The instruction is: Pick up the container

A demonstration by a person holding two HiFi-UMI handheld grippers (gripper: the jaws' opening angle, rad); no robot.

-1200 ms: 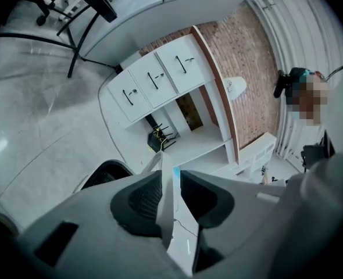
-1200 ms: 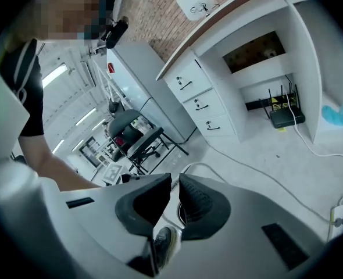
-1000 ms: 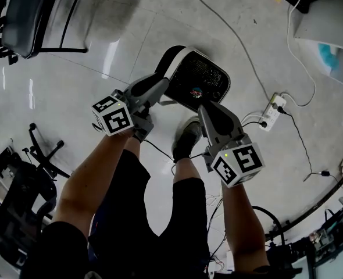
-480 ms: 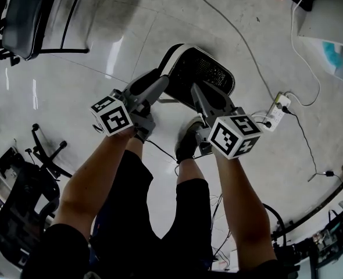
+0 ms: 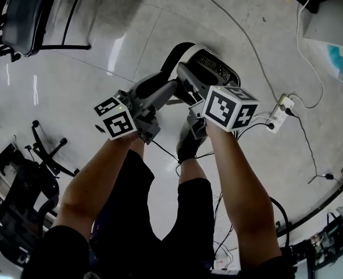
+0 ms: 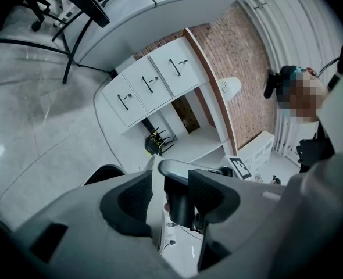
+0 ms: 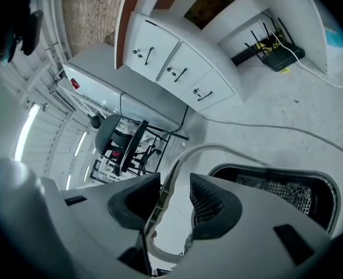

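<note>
The container, a white floor bin with a black mesh inside (image 5: pixel 218 68), stands in front of the person's feet. In the head view my left gripper (image 5: pixel 172 88) reaches its near left rim (image 5: pixel 190 51). My right gripper (image 5: pixel 182 73) crosses in beside the left one. In the left gripper view the white rim (image 6: pixel 154 190) stands between the jaws next to a dark part I cannot identify. These jaws have just been opening and stand wide. In the right gripper view the white rim (image 7: pixel 165 202) passes between open jaws with a gap on its right side, and the mesh (image 7: pixel 276 190) lies to the right.
A power strip (image 5: pixel 279 112) with cables lies on the floor right of the bin. A shoe (image 5: pixel 188 138) is just behind the grippers. An office chair (image 5: pixel 32 16) stands far left. White drawer cabinets (image 6: pixel 151 83) and a router (image 7: pixel 276 54) are ahead.
My right gripper has swung left and down from beside the bin onto its rim, rolling as it went, and now sits next to the left gripper. The left gripper has stayed at the rim.
</note>
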